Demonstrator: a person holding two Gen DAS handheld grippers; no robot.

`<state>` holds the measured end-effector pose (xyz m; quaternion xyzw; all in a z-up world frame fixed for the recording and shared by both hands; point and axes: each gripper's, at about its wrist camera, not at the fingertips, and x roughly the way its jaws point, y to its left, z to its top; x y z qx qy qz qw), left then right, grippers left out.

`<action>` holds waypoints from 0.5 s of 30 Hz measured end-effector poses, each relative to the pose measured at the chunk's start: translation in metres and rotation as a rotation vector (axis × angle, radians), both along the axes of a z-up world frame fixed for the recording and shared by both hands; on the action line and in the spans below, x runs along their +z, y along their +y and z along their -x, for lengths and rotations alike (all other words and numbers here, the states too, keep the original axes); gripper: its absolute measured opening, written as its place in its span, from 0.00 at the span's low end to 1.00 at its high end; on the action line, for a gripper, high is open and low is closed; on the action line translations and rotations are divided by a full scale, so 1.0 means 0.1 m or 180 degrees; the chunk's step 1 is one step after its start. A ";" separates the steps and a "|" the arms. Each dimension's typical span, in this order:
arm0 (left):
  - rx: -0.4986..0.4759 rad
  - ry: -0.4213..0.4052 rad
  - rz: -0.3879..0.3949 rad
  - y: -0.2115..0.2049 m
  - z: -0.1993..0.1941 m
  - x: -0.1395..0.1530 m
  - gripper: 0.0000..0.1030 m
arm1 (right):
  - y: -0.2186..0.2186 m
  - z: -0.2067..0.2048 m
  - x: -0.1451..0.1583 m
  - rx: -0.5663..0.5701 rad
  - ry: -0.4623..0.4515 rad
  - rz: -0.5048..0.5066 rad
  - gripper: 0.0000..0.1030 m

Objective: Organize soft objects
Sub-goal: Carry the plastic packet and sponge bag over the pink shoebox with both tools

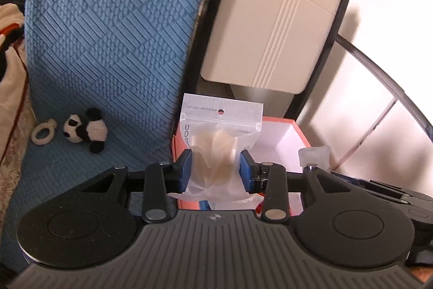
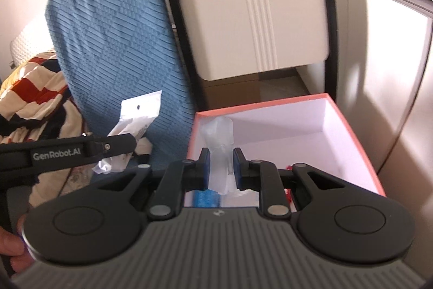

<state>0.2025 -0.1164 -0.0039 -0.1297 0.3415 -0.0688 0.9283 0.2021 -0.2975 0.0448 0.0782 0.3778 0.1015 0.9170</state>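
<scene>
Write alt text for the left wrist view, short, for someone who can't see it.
The left gripper pinches a clear zip bag holding something pale, above an open pink box. To the left, a small panda plush and a cream ring lie on a blue textured cover; a beige plastic chair stands behind.

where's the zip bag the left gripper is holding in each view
Left wrist: the zip bag sits at centre, pinched between the left gripper fingers, in front of the pink box.
Right wrist: same zip bag at middle left, against the blue cushion, above the left gripper's arm.
Shared landmark: the pink box, right of the blue cushion in both views.
</scene>
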 end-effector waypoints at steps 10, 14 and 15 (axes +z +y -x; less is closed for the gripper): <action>-0.0121 0.0227 -0.0063 -0.36 -0.12 -0.27 0.41 | -0.32 -0.02 -0.31 -0.0096 0.0201 -0.0004 0.21; -0.0150 0.0345 -0.0090 -0.50 -0.18 -0.41 0.41 | -0.45 -0.03 -0.46 -0.0123 0.0295 -0.0011 0.21; -0.0156 0.0370 -0.0090 -0.52 -0.19 -0.44 0.41 | -0.48 -0.03 -0.50 -0.0130 0.0316 -0.0012 0.21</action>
